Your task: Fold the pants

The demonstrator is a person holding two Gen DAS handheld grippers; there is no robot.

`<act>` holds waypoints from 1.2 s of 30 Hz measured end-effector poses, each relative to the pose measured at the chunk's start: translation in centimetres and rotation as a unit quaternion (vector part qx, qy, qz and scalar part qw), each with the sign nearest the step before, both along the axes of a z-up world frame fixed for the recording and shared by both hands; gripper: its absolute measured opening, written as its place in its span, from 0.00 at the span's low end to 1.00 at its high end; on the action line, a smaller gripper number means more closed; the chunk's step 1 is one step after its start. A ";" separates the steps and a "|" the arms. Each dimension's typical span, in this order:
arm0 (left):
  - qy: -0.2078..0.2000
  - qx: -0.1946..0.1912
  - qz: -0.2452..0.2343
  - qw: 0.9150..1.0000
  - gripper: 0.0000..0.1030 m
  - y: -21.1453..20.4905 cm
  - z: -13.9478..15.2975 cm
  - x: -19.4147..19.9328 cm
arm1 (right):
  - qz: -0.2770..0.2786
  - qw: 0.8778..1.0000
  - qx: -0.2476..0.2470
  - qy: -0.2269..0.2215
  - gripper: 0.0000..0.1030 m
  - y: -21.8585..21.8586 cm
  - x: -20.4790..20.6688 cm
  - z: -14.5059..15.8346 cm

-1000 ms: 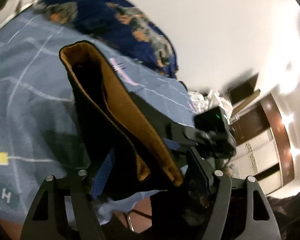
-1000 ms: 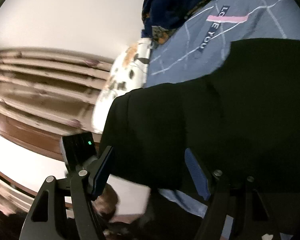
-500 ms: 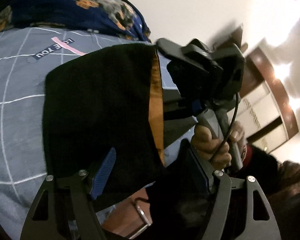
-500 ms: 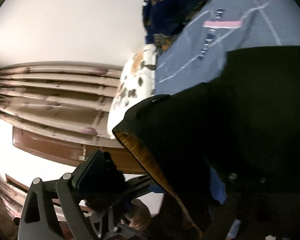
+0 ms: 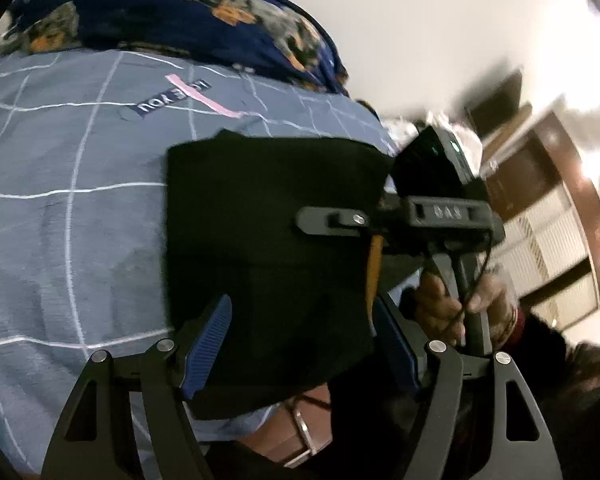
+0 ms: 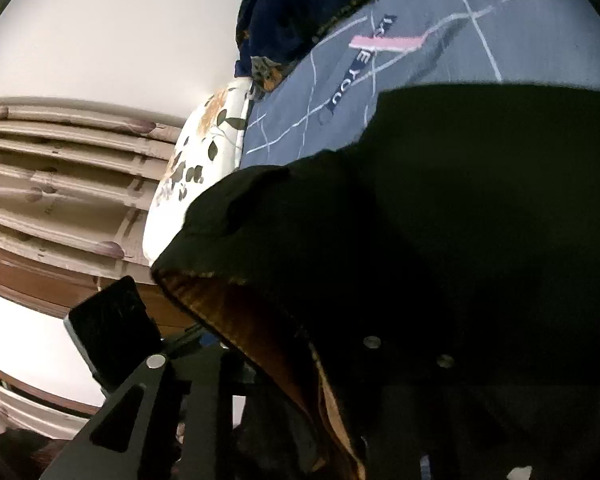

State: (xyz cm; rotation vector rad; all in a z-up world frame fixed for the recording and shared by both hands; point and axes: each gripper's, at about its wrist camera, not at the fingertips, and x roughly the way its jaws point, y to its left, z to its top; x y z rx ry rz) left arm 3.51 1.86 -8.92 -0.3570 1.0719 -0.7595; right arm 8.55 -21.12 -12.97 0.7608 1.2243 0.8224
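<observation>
Left wrist view: left claw (image 5: pixel 300 344) spread, blue pads either side of black pants (image 5: pixel 268 248) lying folded on grid-pattern bed sheet (image 5: pixel 60 208); right claw (image 5: pixel 396 220) seen over pants' right edge, marked "GAS", hand (image 5: pixel 452 308) on its grip. Sheet print partly legible: "YOU". Right wrist view: pants (image 6: pixel 440 240) drape over claw, tan lining showing; fingers hidden, grip state cannot tell. Floral pillow (image 6: pixel 196 176) only here.

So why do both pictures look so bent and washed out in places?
Left wrist view: the fisheye lens curves the grey checked bedsheet, with glare top right. Right wrist view: the black pants block the light, leaving the lower right nearly black.
</observation>
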 end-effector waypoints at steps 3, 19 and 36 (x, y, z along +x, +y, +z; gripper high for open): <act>0.008 -0.010 0.021 1.000 0.70 0.5 0.0 0.8 | -0.006 1.000 0.017 -0.008 0.19 -1.1 0.2 1.3; 0.021 -0.001 -0.047 0.999 0.72 -9.2 -0.5 2.7 | -0.155 0.988 0.009 -0.003 0.19 -23.1 -0.3 3.0; 0.079 0.049 -0.053 0.994 0.72 -13.2 -5.7 5.9 | -0.220 0.975 0.013 0.021 0.26 -31.5 -2.6 -3.6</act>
